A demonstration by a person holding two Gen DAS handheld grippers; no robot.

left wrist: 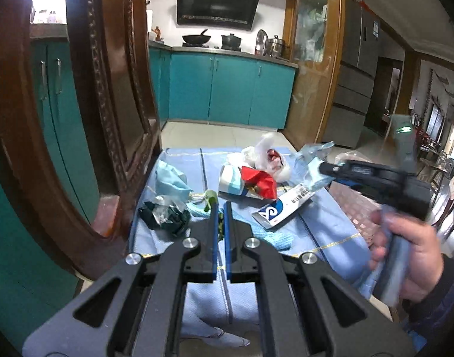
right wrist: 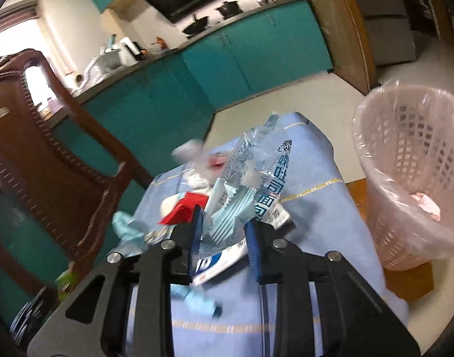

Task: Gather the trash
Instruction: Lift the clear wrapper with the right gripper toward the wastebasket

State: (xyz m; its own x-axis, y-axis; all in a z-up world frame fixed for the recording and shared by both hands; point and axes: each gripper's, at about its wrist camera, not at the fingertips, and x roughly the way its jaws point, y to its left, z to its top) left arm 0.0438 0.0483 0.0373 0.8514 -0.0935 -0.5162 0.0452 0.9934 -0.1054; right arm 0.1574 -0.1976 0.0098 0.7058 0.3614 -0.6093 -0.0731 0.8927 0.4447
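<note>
Trash lies on a blue cloth (left wrist: 325, 232): a red wrapper (left wrist: 261, 183), a white and blue tube (left wrist: 282, 206), a crumpled white bag (left wrist: 267, 156), a dark green wrapper (left wrist: 164, 217). My left gripper (left wrist: 221, 205) is shut on a green scrap (left wrist: 211, 197) above the cloth. My right gripper (right wrist: 224, 217) holds a clear printed plastic bag (right wrist: 256, 172) between its fingers; it also shows in the left wrist view (left wrist: 331, 169). A pink bin (right wrist: 411, 178) with a clear liner stands to the right.
A carved wooden chair (left wrist: 87, 113) stands at the left of the cloth. Teal kitchen cabinets (left wrist: 229, 89) and a stove lie beyond. A light blue crumpled mask (left wrist: 170, 181) and a blue cloth scrap (left wrist: 274, 236) lie on the cloth.
</note>
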